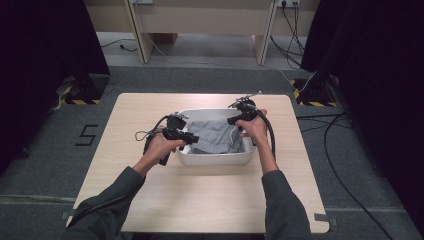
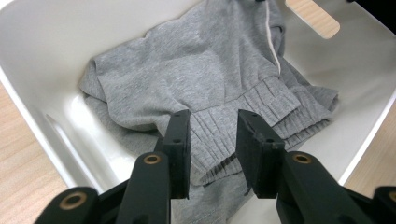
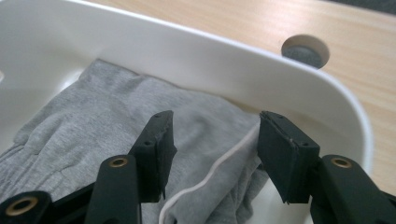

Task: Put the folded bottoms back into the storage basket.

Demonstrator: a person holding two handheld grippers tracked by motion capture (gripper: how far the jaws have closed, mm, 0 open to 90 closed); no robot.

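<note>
High view: grey garment [image 1: 216, 136] bunched inside white tub [image 1: 215, 159] at centre of wooden surface [image 1: 200, 200]. Left hand-held gripper [image 1: 186, 138] at tub's left rim, pointing right into it; right hand-held gripper [image 1: 235, 121] at far right corner, pointing down and left onto cloth. Both gripped by hands, dark sleeves entering from near edge.

Left gripper view: left hand-held gripper [image 2: 213, 140] with jaws parted a moderate gap, hovering just over ribbed hem [image 2: 261, 105] of garment [image 2: 187, 70], holding nothing. Tub wall [image 2: 37, 56] all round.

Right gripper view: right hand-held gripper [image 3: 215, 140] spread wide, nothing clamped, poised over garment [image 3: 93, 121] with white drawstring [image 3: 210, 172] between jaws. Tub rim [image 3: 233, 51] just beyond, round hole [image 3: 306, 50] in surface [image 3: 373, 65] farther off.
</note>
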